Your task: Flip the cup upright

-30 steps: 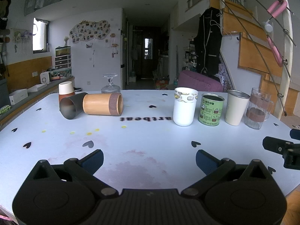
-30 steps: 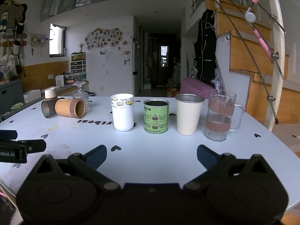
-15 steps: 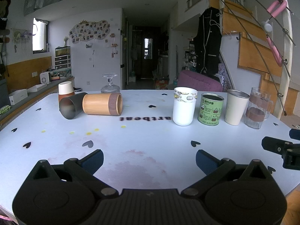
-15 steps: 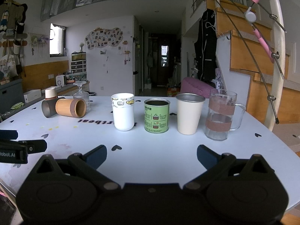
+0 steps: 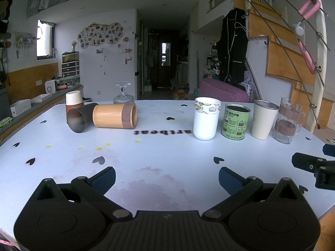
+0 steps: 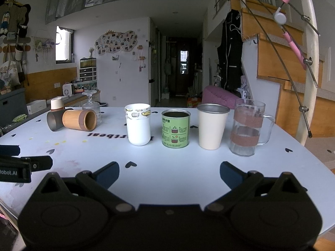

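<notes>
Two cups on their sides, bamboo cylinder [image 5: 114, 116] and dark tumbler [image 5: 80, 120], on pale heart-printed tabletop [image 5: 163, 146]; both grippers' jaws spread, empty.

Glass goblet [image 6: 90, 104] partly behind bamboo cup [image 6: 80, 120]

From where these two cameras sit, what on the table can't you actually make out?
- Brown-and-cream cup, both views: the lying dark cup hides its lower part.
- Bamboo cup, left view: its open mouth faces away; whether it touches the dark cup is unclear.
- Glass goblet, right view: its bowl is hidden behind the bamboo cup.
- Green tin: label print too small to read.
</notes>
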A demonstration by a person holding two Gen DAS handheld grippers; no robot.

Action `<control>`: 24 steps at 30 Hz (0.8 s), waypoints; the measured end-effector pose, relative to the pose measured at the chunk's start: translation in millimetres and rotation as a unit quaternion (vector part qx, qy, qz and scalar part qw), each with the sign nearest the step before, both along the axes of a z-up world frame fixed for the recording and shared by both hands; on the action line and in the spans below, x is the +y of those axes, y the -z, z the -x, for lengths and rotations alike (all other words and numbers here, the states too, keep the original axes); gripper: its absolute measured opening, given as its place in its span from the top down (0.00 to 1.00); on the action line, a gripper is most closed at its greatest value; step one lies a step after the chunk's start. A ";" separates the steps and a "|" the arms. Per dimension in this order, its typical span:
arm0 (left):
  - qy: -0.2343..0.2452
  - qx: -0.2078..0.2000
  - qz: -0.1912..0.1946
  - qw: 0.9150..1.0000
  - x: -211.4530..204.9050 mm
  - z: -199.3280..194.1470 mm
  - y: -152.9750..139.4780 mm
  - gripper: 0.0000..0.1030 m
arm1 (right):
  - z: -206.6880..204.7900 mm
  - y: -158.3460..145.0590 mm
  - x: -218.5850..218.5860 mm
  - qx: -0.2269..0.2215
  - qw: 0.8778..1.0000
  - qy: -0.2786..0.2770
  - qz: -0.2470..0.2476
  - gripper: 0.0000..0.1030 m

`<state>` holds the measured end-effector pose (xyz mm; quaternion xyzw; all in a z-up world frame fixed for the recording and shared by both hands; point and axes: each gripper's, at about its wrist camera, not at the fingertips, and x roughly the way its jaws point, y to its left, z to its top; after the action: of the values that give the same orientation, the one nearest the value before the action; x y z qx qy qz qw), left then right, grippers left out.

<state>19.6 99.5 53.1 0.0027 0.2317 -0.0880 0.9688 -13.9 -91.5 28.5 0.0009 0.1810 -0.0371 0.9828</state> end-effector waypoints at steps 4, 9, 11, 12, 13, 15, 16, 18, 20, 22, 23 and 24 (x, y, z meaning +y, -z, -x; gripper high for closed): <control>0.000 0.000 0.000 1.000 0.1 0.0 0.0 0.00 | 0.0 -0.2 -0.1 0.000 1.000 0.000 0.000 0.00; 0.000 0.000 0.000 1.000 -0.2 0.4 -0.2 0.00 | 0.1 -0.2 -0.2 0.000 1.000 0.000 0.000 0.00; 0.001 0.000 0.000 1.000 -0.1 0.5 -0.4 0.00 | 0.2 -0.1 0.5 -0.001 1.000 0.001 -0.001 0.00; 0.001 0.000 0.000 1.000 -0.3 0.8 -0.5 0.00 | 0.3 0.2 0.9 -0.001 1.000 0.002 -0.001 0.00; 0.001 0.000 0.000 1.000 -0.3 1.1 -0.8 0.00 | 0.4 0.5 1.4 -0.001 1.000 0.002 -0.001 0.00; 0.001 -0.001 0.000 1.000 -1.0 1.5 -0.7 0.00 | 0.8 0.9 2.2 -0.001 1.000 0.002 -0.001 0.00; 0.001 -0.001 0.000 1.000 -1.3 1.6 -0.7 0.00 | 0.8 0.9 2.1 -0.001 1.000 0.002 -0.001 0.00; 0.001 -0.001 0.000 1.000 -1.3 1.6 -0.8 0.00 | 0.6 0.6 1.5 -0.001 1.000 0.003 -0.001 0.00; 0.001 -0.001 0.000 1.000 -1.3 1.6 -0.8 0.00 | 0.7 0.8 1.7 -0.001 1.000 0.002 -0.001 0.00; 0.000 -0.001 0.000 1.000 -1.3 1.6 -0.8 0.00 | 0.6 0.6 1.4 -0.001 1.000 0.002 -0.001 0.00; 0.000 -0.001 0.000 1.000 -1.5 1.7 -0.9 0.00 | 0.6 0.9 2.0 0.000 1.000 0.002 -0.002 0.00; 0.001 -0.001 0.000 1.000 -1.3 1.6 -0.7 0.00 | 0.7 0.9 1.9 -0.001 1.000 0.002 -0.002 0.00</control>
<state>18.0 98.2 53.8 0.0032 0.2310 -0.0885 0.9689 -14.6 -89.6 27.6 0.0030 0.1806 -0.0393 0.9828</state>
